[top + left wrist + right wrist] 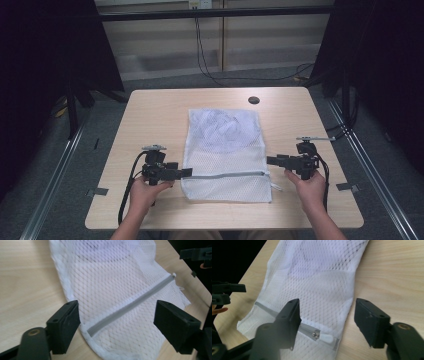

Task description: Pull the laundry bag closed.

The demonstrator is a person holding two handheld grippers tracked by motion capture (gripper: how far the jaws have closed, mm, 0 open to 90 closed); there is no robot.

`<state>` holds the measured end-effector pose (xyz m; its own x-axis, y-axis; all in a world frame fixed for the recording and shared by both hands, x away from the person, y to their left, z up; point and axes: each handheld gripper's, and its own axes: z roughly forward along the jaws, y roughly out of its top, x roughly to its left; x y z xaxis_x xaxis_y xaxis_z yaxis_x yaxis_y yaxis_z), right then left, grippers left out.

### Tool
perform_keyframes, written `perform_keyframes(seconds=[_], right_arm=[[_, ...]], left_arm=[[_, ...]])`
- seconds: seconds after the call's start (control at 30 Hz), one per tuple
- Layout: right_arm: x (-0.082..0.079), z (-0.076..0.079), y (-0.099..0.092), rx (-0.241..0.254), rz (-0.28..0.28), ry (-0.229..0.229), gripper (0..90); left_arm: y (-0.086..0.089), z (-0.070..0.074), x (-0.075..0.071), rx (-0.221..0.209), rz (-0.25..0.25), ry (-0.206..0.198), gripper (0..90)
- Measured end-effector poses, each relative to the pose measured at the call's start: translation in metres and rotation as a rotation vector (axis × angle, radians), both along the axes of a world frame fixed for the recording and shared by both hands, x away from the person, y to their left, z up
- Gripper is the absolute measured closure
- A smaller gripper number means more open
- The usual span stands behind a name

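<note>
A white mesh laundry bag (225, 150) lies flat on the light wooden table (150, 115), with a pale bundle showing through its far half. A grey zipper (225, 175) runs across its near end. My left gripper (187, 172) sits at the zipper's left end. In the left gripper view it (116, 315) is open, jaws astride the bag's corner (100, 340) and the zipper (130, 307). My right gripper (270, 160) stands at the bag's right edge. In the right gripper view it (327, 315) is open, with the metal zipper pull (315, 334) low between the jaws, untouched.
A round black cap (254, 100) is set in the table near its far edge. Black cables (205, 60) hang behind the table and run along the floor. Dark curtains flank both sides. Bare tabletop lies left and right of the bag.
</note>
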<state>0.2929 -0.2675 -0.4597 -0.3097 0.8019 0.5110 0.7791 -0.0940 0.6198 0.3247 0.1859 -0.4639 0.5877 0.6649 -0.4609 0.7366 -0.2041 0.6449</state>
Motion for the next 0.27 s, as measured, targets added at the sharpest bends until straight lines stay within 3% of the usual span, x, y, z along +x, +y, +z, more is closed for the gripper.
perform_keyframes(seconds=[0.1,0.27], right_arm=[[0.0010,-0.0005,-0.0024,0.003,-0.011,-0.012,30.1],[0.0022,-0.0032,-0.0045,-0.023,-0.012,-0.015,26.0]], left_arm=[[0.0052,-0.0003,0.0017,0.025,0.012,-0.026,18.8],[0.0087,-0.0011,0.0046,0.028,0.032,-0.044,15.6]])
